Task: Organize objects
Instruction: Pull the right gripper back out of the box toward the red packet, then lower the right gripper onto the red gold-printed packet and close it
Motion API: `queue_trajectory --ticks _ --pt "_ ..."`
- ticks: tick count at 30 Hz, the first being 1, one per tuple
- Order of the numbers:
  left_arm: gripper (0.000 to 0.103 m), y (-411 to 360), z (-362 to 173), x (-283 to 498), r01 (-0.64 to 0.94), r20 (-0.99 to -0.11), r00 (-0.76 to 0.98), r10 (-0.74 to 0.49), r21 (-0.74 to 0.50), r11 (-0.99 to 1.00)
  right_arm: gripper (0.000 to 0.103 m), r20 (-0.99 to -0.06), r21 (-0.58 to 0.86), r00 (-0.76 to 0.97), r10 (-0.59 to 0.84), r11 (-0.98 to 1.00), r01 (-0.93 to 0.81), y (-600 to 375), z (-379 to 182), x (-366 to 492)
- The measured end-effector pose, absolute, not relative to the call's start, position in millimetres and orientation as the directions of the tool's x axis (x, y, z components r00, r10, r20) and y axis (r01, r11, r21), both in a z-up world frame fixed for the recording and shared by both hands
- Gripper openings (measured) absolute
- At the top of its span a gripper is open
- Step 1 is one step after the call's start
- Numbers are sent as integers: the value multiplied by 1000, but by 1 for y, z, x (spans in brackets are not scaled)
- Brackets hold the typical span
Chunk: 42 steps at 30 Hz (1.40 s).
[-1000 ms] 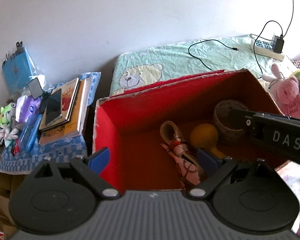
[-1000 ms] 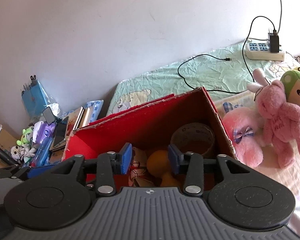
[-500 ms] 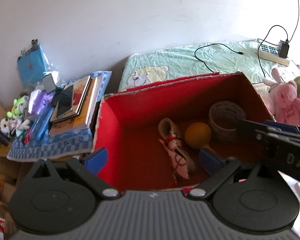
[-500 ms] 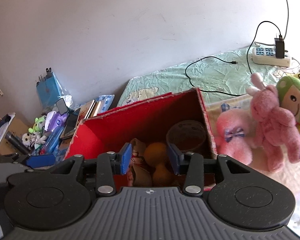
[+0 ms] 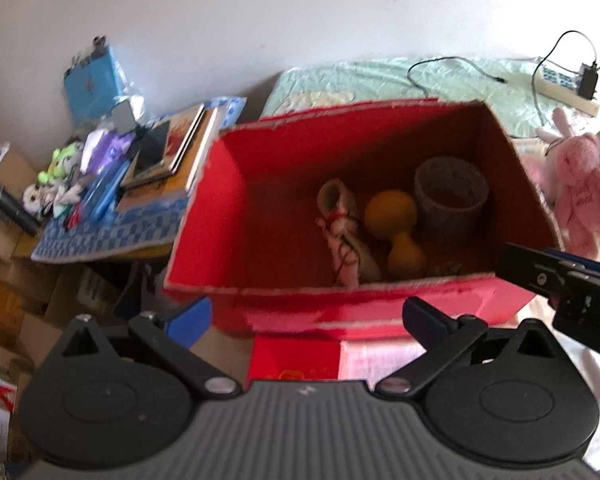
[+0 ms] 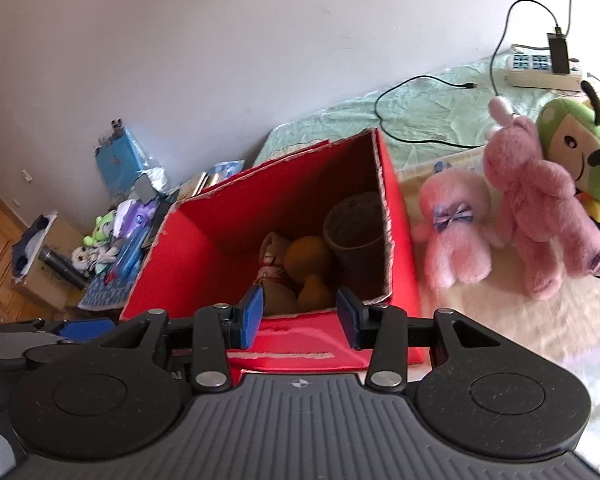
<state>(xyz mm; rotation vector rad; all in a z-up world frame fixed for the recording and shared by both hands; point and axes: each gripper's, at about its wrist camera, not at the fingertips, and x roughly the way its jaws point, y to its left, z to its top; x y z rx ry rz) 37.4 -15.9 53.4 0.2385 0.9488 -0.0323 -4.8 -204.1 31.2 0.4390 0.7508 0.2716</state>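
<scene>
A: How far along is the tidying?

B: Partly done, I'd judge. The open red cardboard box (image 5: 228, 216) on the bed already holds three things at its right end: a small cloth doll tied with red string (image 5: 342, 232), a yellow gourd-shaped toy (image 5: 396, 224) just right of it, and a brown woven cup (image 5: 450, 194) at the far right corner. The left half of the box floor is bare.

A: And what is left?

B: The plush toys lie outside, on the bedsheet to the right of the box: a small pale pink plush with a blue bow (image 6: 454, 228) just beside the box wall, a larger pink rabbit plush (image 6: 540, 196) right of that, and a green and yellow plush (image 6: 580, 148) at the far right. Those look like the next candidates.

A: Are the grippers carrying anything?

B: No. The left gripper (image 5: 306, 316) hangs at the near side of the box with its blue pads spread wide and nothing between them. The right gripper (image 6: 298, 316) is also parted, more narrowly, and empty, over the near wall of the box.

A: The clutter at the far left?

B: A stack of books (image 5: 172, 152) and small items; whether they belong to the task I cannot tell.
</scene>
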Motion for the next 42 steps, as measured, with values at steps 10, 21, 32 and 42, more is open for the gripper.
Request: queue_trajectory --ticks 10,21,32,42 --pt "102 3 31 26 72 -834 535 132 201 977 45 -629 503 622 467 854 -132 -186 16 -8" --pt "102 24 -3 21 146 -873 482 71 159 976 51 -702 576 474 531 815 -60 -169 -17 1" --pt "102 53 -37 24 184 -919 393 -33 43 982 51 -736 623 330 592 782 -14 -138 -42 13" --pt "97 59 -60 35 229 -945 318 -78 -3 973 51 -765 611 244 596 792 -17 -113 -56 23"
